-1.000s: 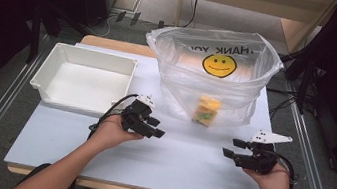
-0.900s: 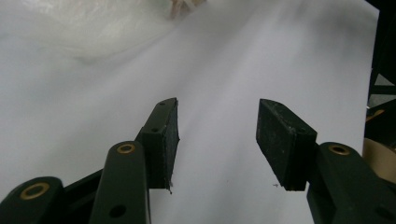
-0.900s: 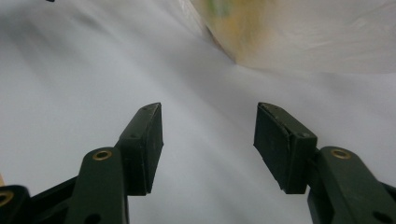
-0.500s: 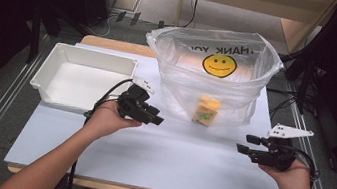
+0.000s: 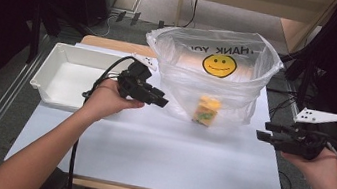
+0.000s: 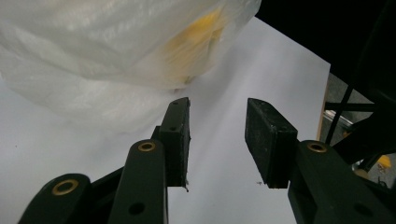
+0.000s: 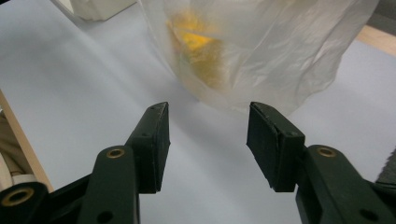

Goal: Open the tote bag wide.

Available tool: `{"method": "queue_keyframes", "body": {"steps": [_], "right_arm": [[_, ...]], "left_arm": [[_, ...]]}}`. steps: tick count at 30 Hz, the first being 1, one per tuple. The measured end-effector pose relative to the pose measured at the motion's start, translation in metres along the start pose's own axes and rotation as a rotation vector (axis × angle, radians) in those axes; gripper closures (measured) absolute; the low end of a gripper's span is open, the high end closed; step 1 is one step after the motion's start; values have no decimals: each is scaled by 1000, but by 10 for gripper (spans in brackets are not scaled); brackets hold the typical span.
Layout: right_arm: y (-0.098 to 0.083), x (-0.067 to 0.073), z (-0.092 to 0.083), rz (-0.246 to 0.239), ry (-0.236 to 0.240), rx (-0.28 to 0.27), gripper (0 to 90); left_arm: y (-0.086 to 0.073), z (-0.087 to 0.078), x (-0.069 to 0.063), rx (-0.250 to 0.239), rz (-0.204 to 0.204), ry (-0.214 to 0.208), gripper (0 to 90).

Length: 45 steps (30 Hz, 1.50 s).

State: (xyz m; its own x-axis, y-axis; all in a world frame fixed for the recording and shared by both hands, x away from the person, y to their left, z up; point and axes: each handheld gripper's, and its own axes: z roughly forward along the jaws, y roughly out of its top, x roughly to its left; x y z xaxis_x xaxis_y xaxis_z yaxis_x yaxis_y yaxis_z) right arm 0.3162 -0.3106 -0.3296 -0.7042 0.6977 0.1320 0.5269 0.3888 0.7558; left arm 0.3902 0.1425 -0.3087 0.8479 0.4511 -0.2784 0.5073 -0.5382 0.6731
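White table (image 5: 147, 157); on it a white tray (image 5: 70, 76); clear plastic bag (image 5: 209, 80).

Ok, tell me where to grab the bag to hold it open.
Grip the bag by its upstanding rim, one gripper each side: left gripper on the near-left edge, right gripper on the right edge. The rim is thin film standing free; lower down the box weighs it down.

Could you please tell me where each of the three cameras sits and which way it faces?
High view: above the person's side, looking forward and down on the table, bag and tray; forearms, hands and both tongs show.
Left gripper view: on the left tongs, looking at the bag; its open jaws show.
Right gripper view: on the right tongs, facing the bag; its open jaws show.
Shared: all three show the yellow item inside the bag.
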Motion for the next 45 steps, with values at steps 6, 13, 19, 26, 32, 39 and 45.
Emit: {"method": "queue_keyframes", "body": {"steps": [6,13,19,26,32,39,45], "right_arm": [[23,-4,-11,-14,4,8,526],[50,-8,-21,-50,7,1,569],[72,-11,-29,-70,9,-13,610],[103,-14,-37,-95,2,-30,660],[132,-13,-35,-112,2,-25,748],[161,-18,-22,-133,-6,-9,844],[182,-23,-2,-151,-18,24,900]], "left_arm": [[21,-15,-2,-25,20,5,630],[43,-28,-5,-36,51,15,637],[63,-38,1,-44,37,24,652],[92,-42,8,-41,31,45,670],[114,-39,16,-30,37,65,698],[132,-27,28,2,29,101,787],[144,-18,41,12,22,129,871]]}}
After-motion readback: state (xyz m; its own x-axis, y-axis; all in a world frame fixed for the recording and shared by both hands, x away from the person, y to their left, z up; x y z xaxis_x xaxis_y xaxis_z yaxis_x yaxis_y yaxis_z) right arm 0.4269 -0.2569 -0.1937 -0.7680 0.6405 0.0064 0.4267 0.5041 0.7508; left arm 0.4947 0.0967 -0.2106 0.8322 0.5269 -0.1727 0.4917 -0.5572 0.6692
